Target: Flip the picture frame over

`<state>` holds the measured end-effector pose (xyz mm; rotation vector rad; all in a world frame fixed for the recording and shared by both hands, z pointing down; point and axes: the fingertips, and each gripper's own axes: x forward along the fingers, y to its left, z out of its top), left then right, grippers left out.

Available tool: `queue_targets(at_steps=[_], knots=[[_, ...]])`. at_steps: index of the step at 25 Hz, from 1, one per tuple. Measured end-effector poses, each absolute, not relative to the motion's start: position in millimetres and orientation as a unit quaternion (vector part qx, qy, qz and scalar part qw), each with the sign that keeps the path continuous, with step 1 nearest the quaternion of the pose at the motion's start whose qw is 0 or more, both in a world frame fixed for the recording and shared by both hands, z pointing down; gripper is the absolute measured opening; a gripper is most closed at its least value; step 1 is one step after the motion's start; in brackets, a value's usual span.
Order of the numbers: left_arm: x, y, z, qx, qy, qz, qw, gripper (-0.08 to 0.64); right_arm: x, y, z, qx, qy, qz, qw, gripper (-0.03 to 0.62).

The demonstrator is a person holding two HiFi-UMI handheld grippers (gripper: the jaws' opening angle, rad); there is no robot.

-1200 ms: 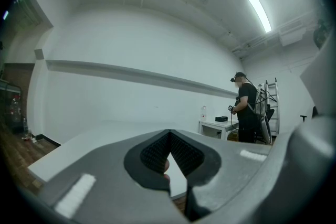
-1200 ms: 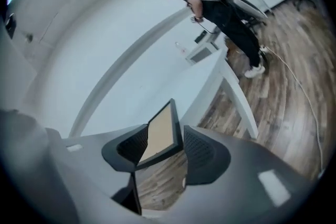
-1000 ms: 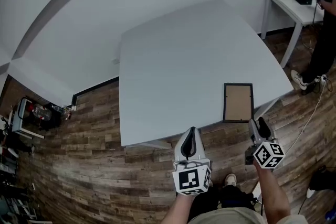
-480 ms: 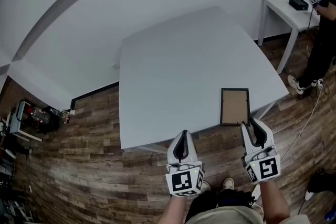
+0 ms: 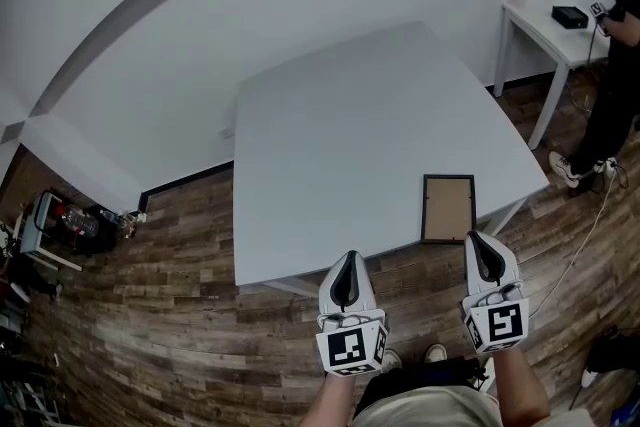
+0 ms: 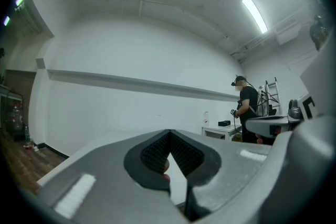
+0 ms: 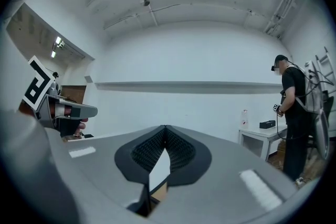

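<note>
The picture frame point(image 5: 448, 208) lay flat at the 5 o'clock corner of the table point(image 5: 340, 135), brown board side up, as it had a second before. That fits a frame either already turned or yet to be turned. The right gripper point(image 5: 483, 253), at the frame's 5 o'clock, had swung up from a tilted downward look to level. The left gripper point(image 5: 347, 273) hung at the frame's 8 o'clock. Both had their jaws closed tip to tip, holding nothing.

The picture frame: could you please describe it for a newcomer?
Start at the large white table. Near its front right corner, just beyond the right gripper, lies the picture frame: a dark border around brown, the only object there.
</note>
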<state>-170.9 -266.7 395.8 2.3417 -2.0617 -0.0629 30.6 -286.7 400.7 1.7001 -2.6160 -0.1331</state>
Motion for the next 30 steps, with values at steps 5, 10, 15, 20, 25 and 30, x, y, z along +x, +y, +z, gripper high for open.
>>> queue_targets(at_steps=[5, 10, 15, 20, 25, 30], knots=[[-169, -267, 395, 0.750, -0.661, -0.021, 0.011, 0.000, 32, -289, 398, 0.545, -0.837, -0.044, 0.013, 0.021], [-170, -267, 392, 0.750, -0.661, -0.022, 0.009, 0.000, 31, -291, 399, 0.549, -0.834, -0.044, 0.019, 0.021], [-176, -268, 390, 0.748, -0.663, -0.021, 0.005, 0.000, 26, -297, 399, 0.550, -0.834, -0.041, 0.020, 0.021], [-180, -268, 388, 0.747, -0.665, -0.023, 0.004, 0.000, 21, -299, 396, 0.546, -0.836, -0.047, 0.023, 0.021], [-180, -269, 385, 0.747, -0.665, -0.025, 0.005, 0.000, 20, -299, 396, 0.546, -0.836, -0.048, 0.024, 0.021], [-173, -268, 389, 0.750, -0.661, -0.026, 0.001, 0.000, 26, -297, 397, 0.549, -0.834, -0.048, 0.028, 0.021]])
